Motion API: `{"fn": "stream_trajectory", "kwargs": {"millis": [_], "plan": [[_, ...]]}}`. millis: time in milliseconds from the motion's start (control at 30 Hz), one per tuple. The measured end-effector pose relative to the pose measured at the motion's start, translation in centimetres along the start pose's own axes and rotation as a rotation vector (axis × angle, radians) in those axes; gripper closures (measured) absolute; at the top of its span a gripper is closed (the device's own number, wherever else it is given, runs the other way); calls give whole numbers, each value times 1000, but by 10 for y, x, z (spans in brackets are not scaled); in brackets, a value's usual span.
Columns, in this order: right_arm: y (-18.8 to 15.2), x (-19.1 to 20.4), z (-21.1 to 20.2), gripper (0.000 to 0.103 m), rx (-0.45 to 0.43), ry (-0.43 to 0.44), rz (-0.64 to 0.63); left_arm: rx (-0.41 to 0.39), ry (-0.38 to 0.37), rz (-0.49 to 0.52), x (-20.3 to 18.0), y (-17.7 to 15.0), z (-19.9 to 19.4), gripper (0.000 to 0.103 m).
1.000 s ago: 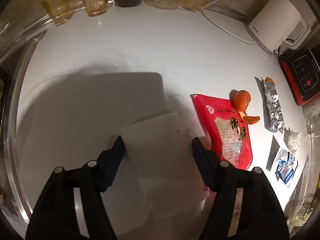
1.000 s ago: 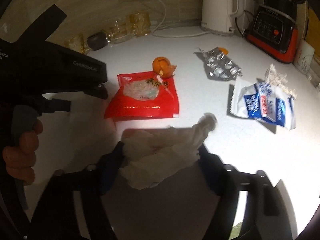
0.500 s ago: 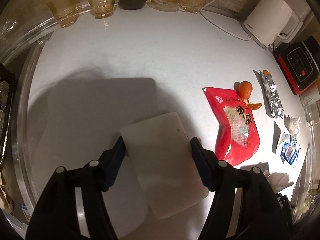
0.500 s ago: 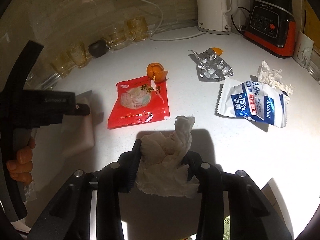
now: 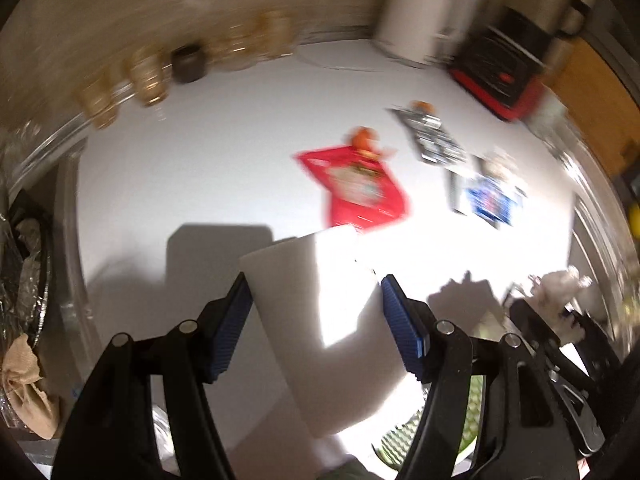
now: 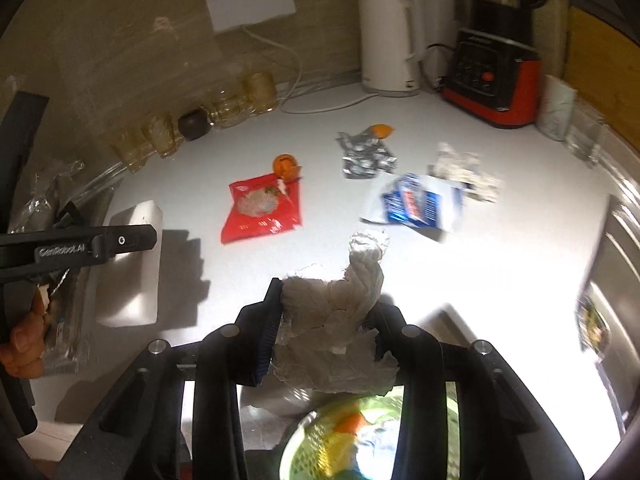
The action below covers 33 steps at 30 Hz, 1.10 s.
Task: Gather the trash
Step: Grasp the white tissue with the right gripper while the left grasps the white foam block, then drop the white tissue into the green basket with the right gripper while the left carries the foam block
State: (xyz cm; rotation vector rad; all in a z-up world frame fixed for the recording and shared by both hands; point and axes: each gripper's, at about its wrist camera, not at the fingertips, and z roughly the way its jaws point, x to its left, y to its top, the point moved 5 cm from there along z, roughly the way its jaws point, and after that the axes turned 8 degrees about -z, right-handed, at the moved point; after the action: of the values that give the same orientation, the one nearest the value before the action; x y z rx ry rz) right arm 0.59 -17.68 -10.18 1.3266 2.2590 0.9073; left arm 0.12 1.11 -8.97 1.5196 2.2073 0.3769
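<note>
Right gripper [image 6: 326, 320] clamps a crumpled white paper tissue [image 6: 332, 312] directly above the green-rimmed bin [image 6: 360, 440] at frame bottom; left gripper [image 5: 316, 320] holds a white foam block [image 5: 320, 320]

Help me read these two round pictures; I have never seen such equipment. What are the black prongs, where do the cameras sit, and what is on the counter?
There is no robot: a person holds two-fingered tongs in each hand, with a wide-angle camera looking along the fingers. The left tongs grip a white block. The right tongs are shut on a crumpled tissue; their view also shows the other tongs and the person's hand. On the white counter lie a red packet, orange peel, a foil blister pack and a blue-and-white wipes packet. A kettle stands at the back.
</note>
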Motion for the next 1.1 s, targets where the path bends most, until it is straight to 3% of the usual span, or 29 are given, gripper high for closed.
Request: {"fn": "stream_trajectory", "kwargs": {"millis": [300, 567, 800, 1100], "plan": [[-67, -33, -73, 65, 10, -100, 72, 1, -110, 169, -80, -68, -34, 39], [-122, -48, -110, 65, 35, -129, 123, 18, -127, 237, -106, -125, -50, 39], [-142, -52, -116, 65, 47, -123, 129, 34, -114, 238, -107, -151, -51, 39], [-157, -53, -84, 65, 107, -83, 120, 37, -86, 230, -102, -156, -48, 39]]}}
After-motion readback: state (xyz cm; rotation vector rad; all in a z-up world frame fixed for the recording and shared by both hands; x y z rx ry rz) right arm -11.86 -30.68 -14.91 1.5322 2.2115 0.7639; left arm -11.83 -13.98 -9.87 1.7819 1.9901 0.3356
